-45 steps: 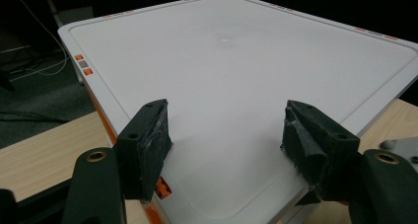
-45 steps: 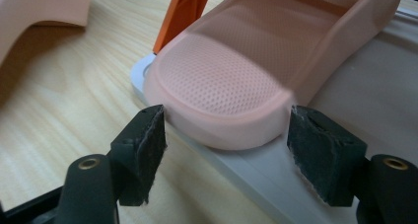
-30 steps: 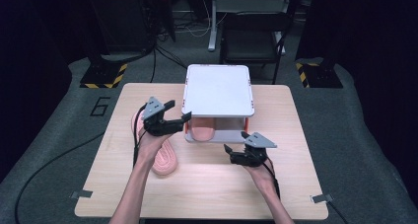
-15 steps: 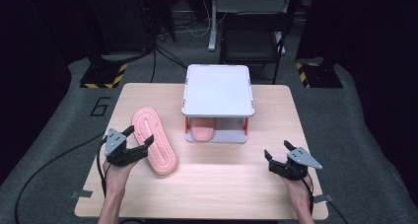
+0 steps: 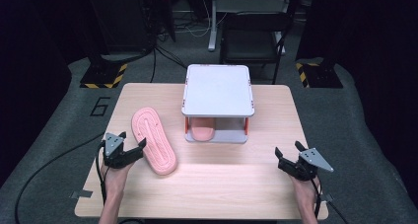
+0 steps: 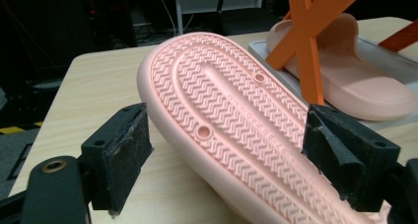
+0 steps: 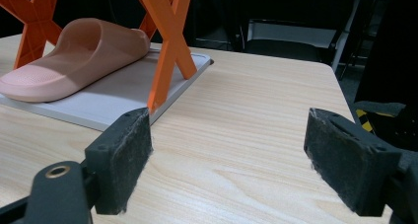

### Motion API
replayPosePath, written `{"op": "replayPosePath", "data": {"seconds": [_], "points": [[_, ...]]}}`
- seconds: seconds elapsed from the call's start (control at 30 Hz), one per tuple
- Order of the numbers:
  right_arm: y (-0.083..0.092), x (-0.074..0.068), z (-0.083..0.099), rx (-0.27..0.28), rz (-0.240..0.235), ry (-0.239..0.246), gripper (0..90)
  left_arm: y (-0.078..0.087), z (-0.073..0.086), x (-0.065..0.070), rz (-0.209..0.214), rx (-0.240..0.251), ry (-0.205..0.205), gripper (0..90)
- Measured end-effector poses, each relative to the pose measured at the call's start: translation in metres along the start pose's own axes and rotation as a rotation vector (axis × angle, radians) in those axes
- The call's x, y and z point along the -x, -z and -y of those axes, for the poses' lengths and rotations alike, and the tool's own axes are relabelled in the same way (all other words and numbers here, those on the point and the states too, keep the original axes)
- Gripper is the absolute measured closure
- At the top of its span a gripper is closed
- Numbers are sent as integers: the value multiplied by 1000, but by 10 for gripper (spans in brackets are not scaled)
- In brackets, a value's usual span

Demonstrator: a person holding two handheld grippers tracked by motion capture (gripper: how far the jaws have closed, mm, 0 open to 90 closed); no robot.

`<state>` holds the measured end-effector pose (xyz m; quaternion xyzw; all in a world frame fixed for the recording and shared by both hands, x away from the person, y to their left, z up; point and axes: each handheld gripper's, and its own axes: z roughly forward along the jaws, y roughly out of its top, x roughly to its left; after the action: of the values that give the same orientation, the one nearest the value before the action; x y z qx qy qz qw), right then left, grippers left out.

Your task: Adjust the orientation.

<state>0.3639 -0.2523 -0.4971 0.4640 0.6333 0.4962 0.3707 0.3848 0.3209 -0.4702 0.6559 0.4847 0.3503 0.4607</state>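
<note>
A pink slipper (image 5: 154,139) lies sole-up on the left of the wooden table (image 5: 217,184); its ribbed sole (image 6: 236,115) runs between my left gripper's jaws without touching them. My left gripper (image 5: 133,147) is open at that slipper's near left side. A second pink slipper (image 5: 201,132) sits upright on the lower shelf of a small white rack (image 5: 217,90) with orange legs (image 7: 170,41); it also shows as the slipper (image 7: 74,56) in the right gripper view. My right gripper (image 5: 288,152) is open near the table's front right, holding nothing.
A dark chair (image 5: 254,39) stands behind the table. Black and yellow floor markers (image 5: 103,76) lie at the far left and right. Cables trail off the table's left edge (image 5: 54,165).
Both grippers have pulled back from the rack toward the table's front corners. The sole-up slipper, partly covered by the left arm a second ago, now lies in full sight.
</note>
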Motion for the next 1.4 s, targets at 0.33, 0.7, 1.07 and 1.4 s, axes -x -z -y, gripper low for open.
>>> {"op": "replayPosePath", "data": {"seconds": [0.33, 0.7, 1.07, 1.4], "points": [[-1, -4, 2, -11, 7, 46, 182, -14, 5, 9, -25, -75, -72, 184], [0, -4, 3, -25, 13, 62, 186, -25, 12, 6, -19, -156, -68, 164], [2, -4, 2, -16, 17, 58, 188, -5, 27, -20, -72, -148, 3, 159], [1, -5, 3, -21, 5, 58, 190, 3, 36, -42, -132, -181, 38, 205]]}}
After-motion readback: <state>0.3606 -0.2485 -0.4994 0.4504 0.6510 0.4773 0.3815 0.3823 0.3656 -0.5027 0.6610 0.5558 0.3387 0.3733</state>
